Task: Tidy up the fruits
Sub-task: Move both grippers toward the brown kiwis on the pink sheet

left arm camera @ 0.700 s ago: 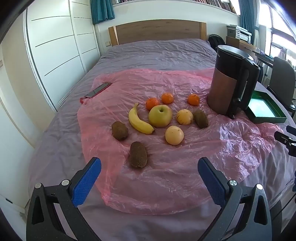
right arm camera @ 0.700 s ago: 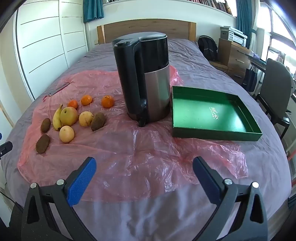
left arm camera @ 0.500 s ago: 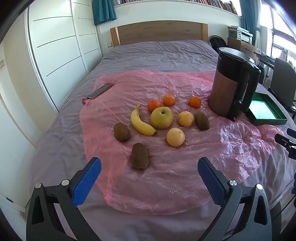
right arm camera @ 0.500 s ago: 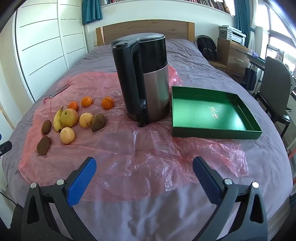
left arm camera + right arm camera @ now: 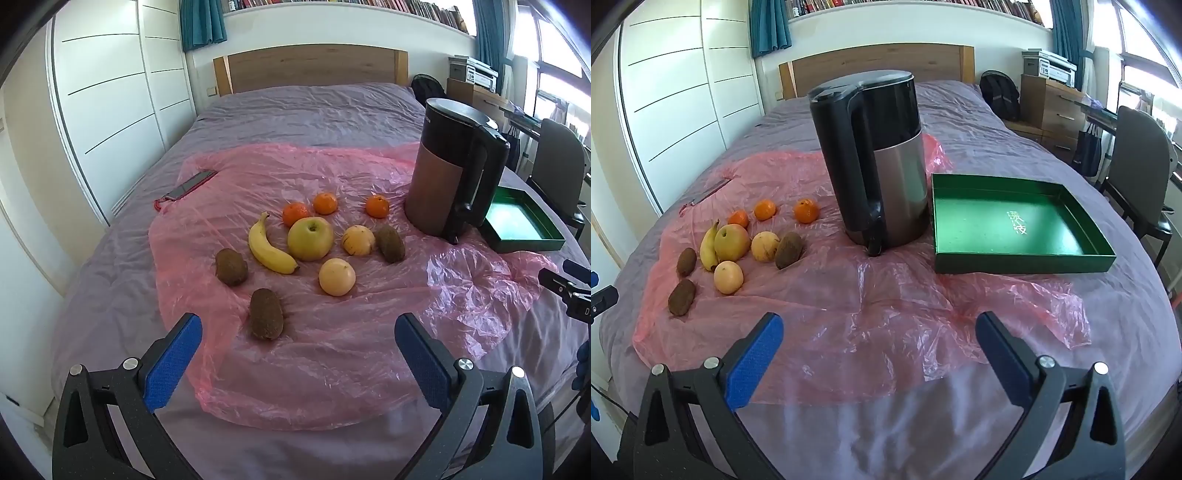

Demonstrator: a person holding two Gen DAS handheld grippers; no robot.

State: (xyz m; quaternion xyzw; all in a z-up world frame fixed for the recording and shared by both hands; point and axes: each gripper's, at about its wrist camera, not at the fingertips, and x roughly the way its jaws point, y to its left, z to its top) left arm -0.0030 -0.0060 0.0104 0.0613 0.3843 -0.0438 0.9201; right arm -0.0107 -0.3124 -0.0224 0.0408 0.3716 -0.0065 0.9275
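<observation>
Fruits lie on a pink plastic sheet (image 5: 332, 354) on the bed: a banana (image 5: 269, 248), a green apple (image 5: 310, 238), three oranges (image 5: 325, 203), two pale round fruits (image 5: 337, 277) and three kiwis (image 5: 266, 313). The same group shows at the left of the right wrist view (image 5: 731, 240). An empty green tray (image 5: 1015, 225) sits right of the kettle. My left gripper (image 5: 298, 328) is open and empty, just short of the nearest kiwi. My right gripper (image 5: 879, 325) is open and empty above the sheet's front part.
A black and steel kettle (image 5: 875, 162) stands between the fruits and the tray. A phone (image 5: 192, 184) lies at the sheet's far left edge. A wardrobe (image 5: 103, 103) is left of the bed; a chair (image 5: 1137, 170) and a desk are to the right.
Both views have drawn back and lifted slightly, so the fruits and the kettle sit a little lower in frame. Nothing on the bed has moved. Both grippers stay open.
</observation>
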